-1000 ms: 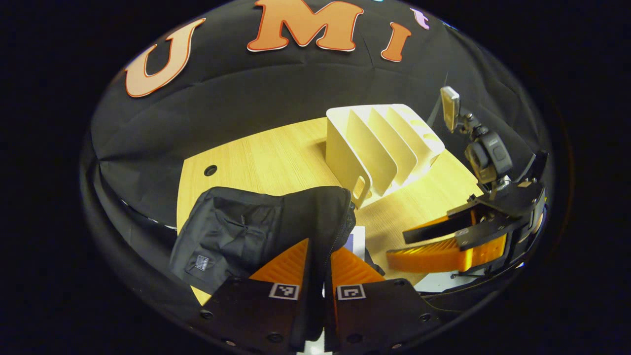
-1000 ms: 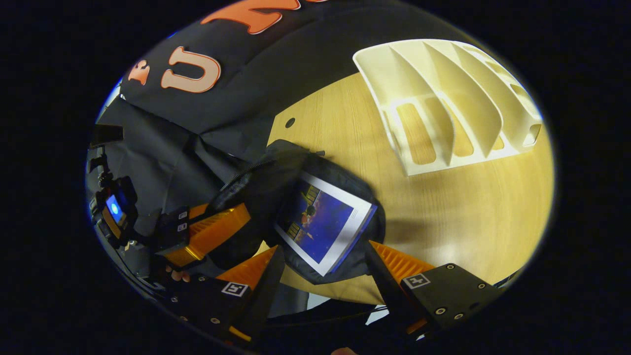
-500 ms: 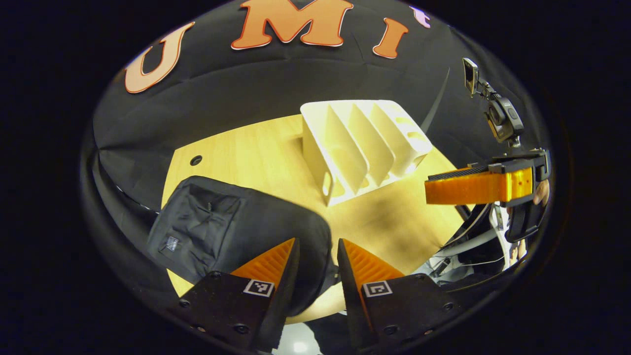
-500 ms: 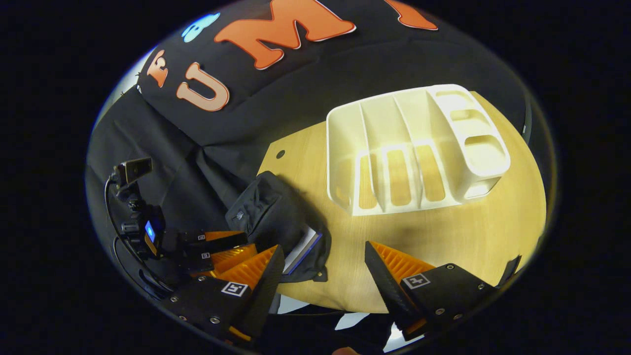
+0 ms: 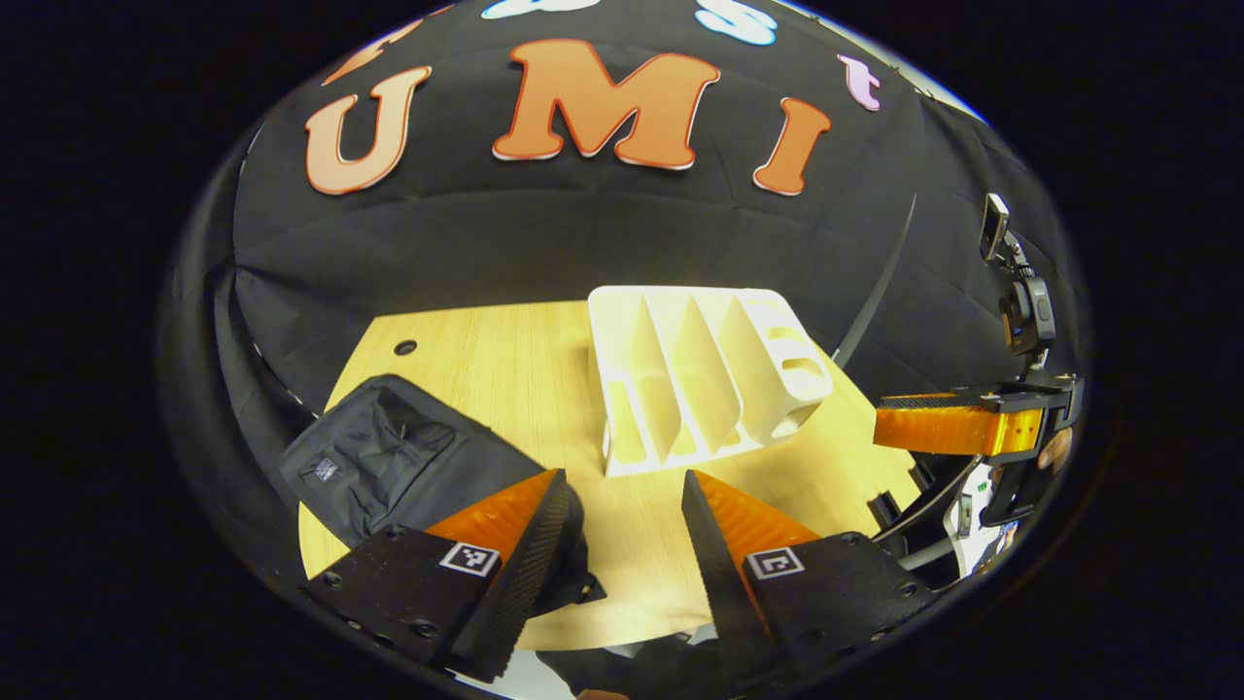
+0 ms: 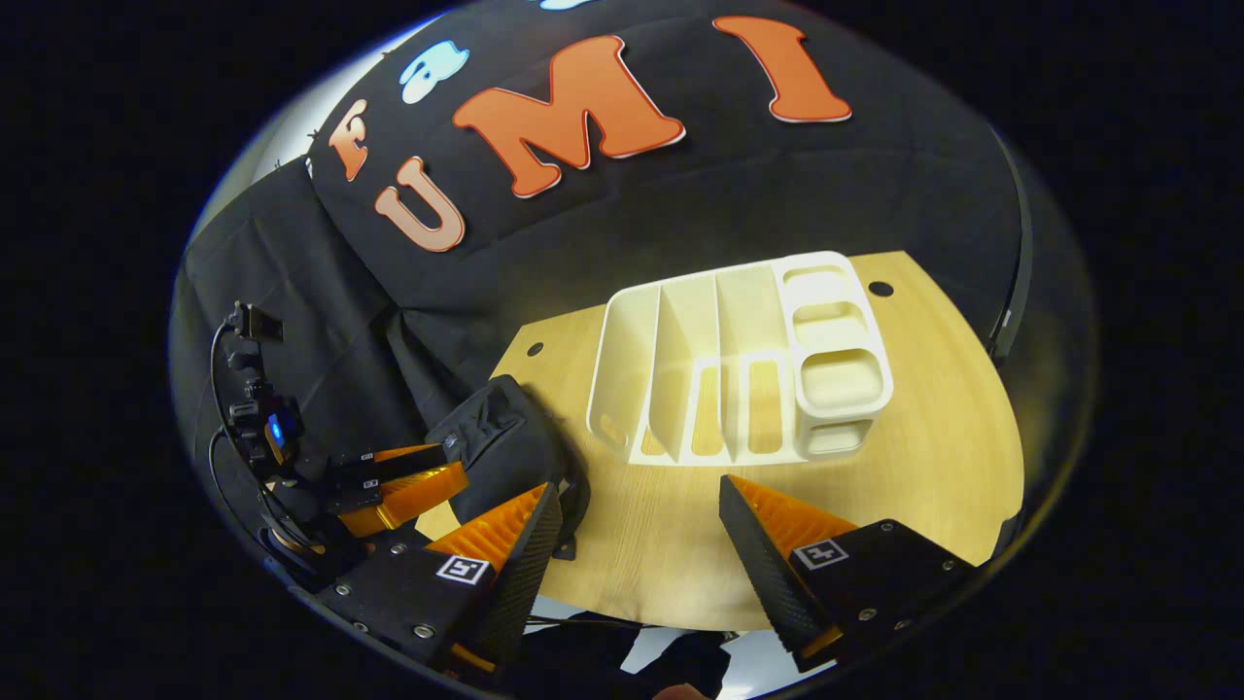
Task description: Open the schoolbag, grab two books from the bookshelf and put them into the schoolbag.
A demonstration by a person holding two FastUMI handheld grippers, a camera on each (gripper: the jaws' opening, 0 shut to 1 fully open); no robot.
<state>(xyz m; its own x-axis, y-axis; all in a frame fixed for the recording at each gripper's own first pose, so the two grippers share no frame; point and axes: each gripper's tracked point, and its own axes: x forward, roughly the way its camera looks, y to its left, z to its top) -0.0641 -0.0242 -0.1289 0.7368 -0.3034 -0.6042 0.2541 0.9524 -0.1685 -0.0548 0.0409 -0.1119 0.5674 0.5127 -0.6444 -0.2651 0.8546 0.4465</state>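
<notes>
Pale wood worktop (image 5: 505, 360) with a rounded front edge, two small cable holes near its back edge, black cloth wall behind and draped around it. I see the schoolbag (image 5: 408, 467) lying flat at the worktop's near left corner, black, long axis running from the front edge back toward the left cable hole, small tag on its rear panel; in the right gripper view the schoolbag (image 6: 505, 457) sits just beside the bookshelf's left end. Bookshelf (image 5: 700, 374) is white, mid-worktop, slots bare, dividers running front to back, long axis across the worktop, cubby end to the right. My left gripper (image 5: 622, 506) hangs above the front edge, fingers spread apart and holding nothing, bag under the left finger in frame, no contact I can confirm. My right gripper (image 6: 637, 520) is likewise parted wide with nothing between the fingers, above the near edge. Left gripper view also catches the right gripper (image 5: 957, 428) side-on at far right off the worktop, with a bit of hand behind it. Right gripper view gives the bookshelf (image 6: 739, 360) top-down, showing its three stacked cubbies, and the left gripper (image 6: 408, 481) at the lower left beside the bag. Books: can't see them from here.
</notes>
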